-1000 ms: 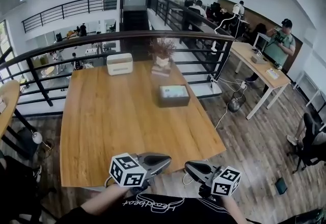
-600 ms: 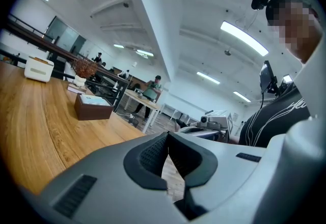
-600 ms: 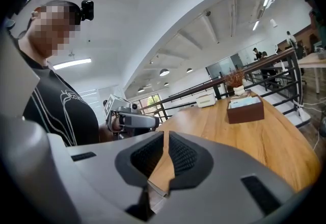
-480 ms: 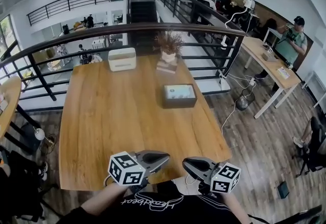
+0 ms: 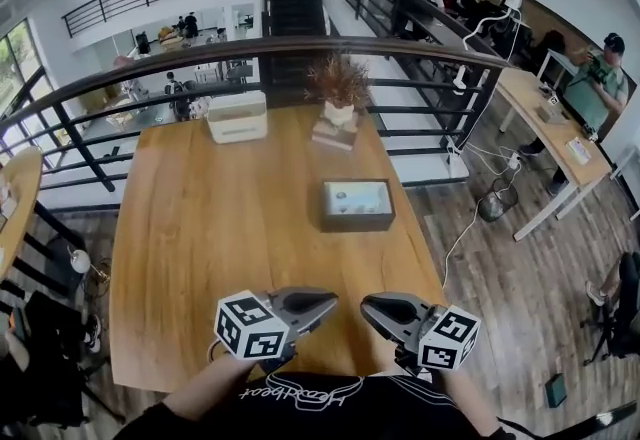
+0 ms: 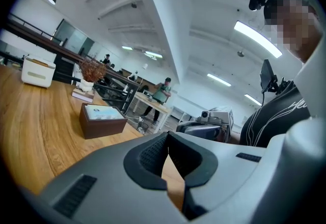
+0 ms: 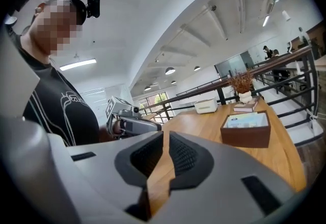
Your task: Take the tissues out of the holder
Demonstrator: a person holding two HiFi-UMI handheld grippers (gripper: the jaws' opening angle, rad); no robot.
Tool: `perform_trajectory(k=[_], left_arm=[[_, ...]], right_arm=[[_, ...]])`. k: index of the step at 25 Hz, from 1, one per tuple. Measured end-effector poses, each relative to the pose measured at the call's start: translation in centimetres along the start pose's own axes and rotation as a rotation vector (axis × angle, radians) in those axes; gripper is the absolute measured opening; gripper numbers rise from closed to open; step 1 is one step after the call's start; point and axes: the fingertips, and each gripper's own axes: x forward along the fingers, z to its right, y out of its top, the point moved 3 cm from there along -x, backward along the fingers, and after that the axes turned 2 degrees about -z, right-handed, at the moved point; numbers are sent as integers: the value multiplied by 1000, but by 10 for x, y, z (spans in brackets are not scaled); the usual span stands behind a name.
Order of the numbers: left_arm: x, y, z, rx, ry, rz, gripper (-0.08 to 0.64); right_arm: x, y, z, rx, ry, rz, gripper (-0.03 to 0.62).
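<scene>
The white box (image 5: 237, 116) stands beyond the holder (image 5: 357, 221), off to its left. Your left gripper (image 5: 328, 301), jaws together on nothing, hangs well short of the holder on your side. The tissues (image 5: 356, 196) lie inside the holder, untouched. Your right gripper (image 5: 368, 306), jaws also pressed together and empty, hangs equally short of the holder, tip near the left one's.

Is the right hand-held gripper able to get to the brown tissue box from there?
Probably yes: only bare table lies between the right hand-held gripper and the tissue box, though its jaws are shut.
</scene>
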Motion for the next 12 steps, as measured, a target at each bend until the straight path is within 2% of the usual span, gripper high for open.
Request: perform_trajectory(k=[4,9,12], left_arm=[[20,18,-31,-17,22,10,12],[41,38,-72,-22,48,12,12],[47,46,-96,-43,69,21,12]], right_arm=[[14,20,40,-37,33,-29,20],[39,46,105,-66,25,-57,20],[59,58,138,-120,16,-105,20]])
